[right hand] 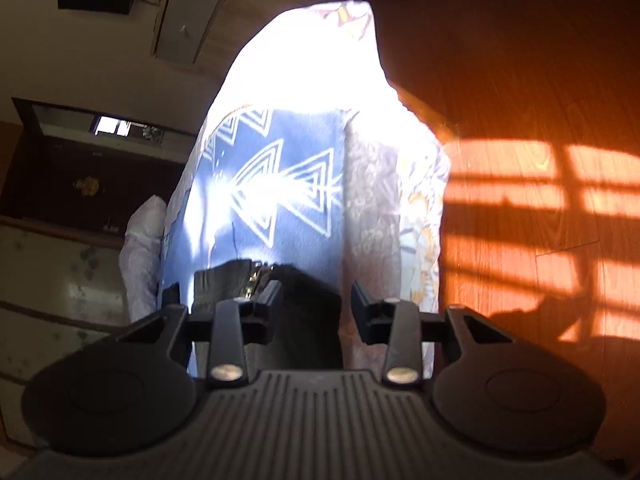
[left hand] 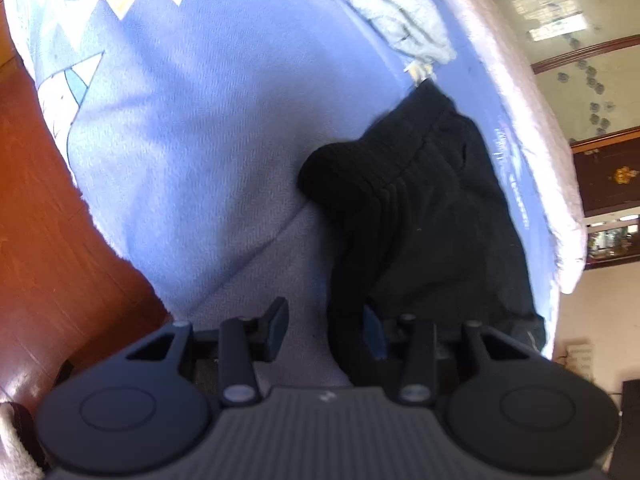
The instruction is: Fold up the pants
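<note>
Black pants point(left hand: 420, 208) lie bunched on a blue patterned bedspread point(left hand: 192, 128), waistband toward the far side. My left gripper point(left hand: 326, 330) is open just above the bed, and the near end of the pants lies between its fingers, against the right finger point(left hand: 374, 332). In the right wrist view a dark piece of the pants point(right hand: 304, 304) lies between the fingers of my right gripper point(right hand: 314, 302), which is open. A striped dark fabric edge point(right hand: 232, 280) shows beside its left finger.
A light grey garment point(left hand: 404, 20) lies at the far side of the bed. The bed edge drops to a wooden floor point(right hand: 520, 160) with sunlit patches. A dark cabinet point(right hand: 80, 168) and patterned wall panels point(left hand: 580, 60) stand beyond the bed.
</note>
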### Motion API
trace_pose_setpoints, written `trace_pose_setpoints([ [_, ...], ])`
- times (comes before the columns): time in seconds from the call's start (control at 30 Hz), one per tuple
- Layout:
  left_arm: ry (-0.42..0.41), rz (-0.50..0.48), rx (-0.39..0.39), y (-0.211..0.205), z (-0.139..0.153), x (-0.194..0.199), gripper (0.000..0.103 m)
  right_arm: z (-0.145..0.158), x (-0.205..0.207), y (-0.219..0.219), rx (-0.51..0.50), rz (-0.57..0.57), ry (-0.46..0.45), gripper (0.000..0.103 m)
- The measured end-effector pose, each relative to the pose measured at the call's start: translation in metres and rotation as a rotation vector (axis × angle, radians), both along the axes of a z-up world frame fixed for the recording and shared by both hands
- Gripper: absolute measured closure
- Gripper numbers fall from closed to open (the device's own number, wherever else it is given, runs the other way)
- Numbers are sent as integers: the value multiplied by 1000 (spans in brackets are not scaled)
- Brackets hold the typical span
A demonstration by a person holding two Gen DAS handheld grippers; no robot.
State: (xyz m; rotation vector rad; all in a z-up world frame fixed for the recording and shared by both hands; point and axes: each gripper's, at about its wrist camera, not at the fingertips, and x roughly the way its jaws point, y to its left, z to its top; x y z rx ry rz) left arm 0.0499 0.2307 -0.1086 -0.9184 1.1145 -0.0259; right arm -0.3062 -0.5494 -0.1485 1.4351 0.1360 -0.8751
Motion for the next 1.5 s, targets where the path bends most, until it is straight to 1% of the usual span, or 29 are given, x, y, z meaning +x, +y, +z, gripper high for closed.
trace_pose_setpoints([
  [0.07, -27, 13, -7, 9, 4, -6, 59, 13, -4, 0, -48, -10, -7, 62],
  [0.17, -55, 38, -26, 19, 4, -11, 54, 34, 5, 7, -89, 38, -65, 62],
  [0.23, -53, 54, -42, 23, 0, -8, 51, 46, 24, 15, -100, 123, -109, 62],
  [0.3, -52, 61, -74, 23, -4, -2, 49, 55, 48, 25, -113, 226, -122, 62],
  [0.37, -53, 65, -109, 23, -6, 5, 44, 61, 70, 36, -137, 308, -113, 62],
  [0.43, -71, 62, -140, 21, -4, 12, 39, 67, 82, 47, -165, 357, -93, 62],
  [0.53, -110, 58, -157, 18, -1, 21, 29, 66, 79, 50, -164, 338, -52, 62],
  [0.63, -88, 43, -162, 12, -6, 34, 29, 58, 57, 43, -134, 269, -24, 62],
  [0.7, -64, 24, -162, 5, -12, 42, 34, 52, 42, 42, -113, 226, -4, 62],
  [0.73, -54, 12, -155, 1, -16, 46, 42, 50, 37, 42, -106, 209, 11, 62],
  [0.77, -45, 4, -149, -2, -18, 48, 60, 48, 32, 42, -102, 191, 31, 61],
  [0.8, -37, -4, -142, -6, -19, 50, 72, 44, 27, 42, -94, 171, 47, 61],
  [0.83, -25, -8, -127, -8, -21, 51, 91, 41, 23, 41, -80, 153, 54, 61],
  [0.9, -27, -6, -82, -10, -19, 49, 93, 39, 21, 38, -71, 138, 49, 61],
  [0.97, -41, -7, 7, -10, -10, 46, 94, 47, 31, 35, -100, 165, 48, 61],
  [1.0, -47, -9, 35, -9, -7, 44, 94, 53, 41, 33, -113, 188, 37, 61],
  [1.1, -21, 13, 15, -3, -12, 37, 93, 70, 86, 25, -153, 278, -14, 61],
  [1.2, -2, 39, -2, 0, -19, 36, 91, 83, 153, 17, -200, 381, -8, 61],
  [1.3, 15, 39, 3, -1, -17, 40, 90, 91, 229, 6, -250, 473, 4, 61],
  [1.37, 29, 45, 1, -2, -17, 46, 90, 83, 272, -7, -253, 488, 18, 60],
  [1.5, 52, 48, 24, -8, -17, 55, 90, 41, 340, -40, -147, 462, 47, 58],
])
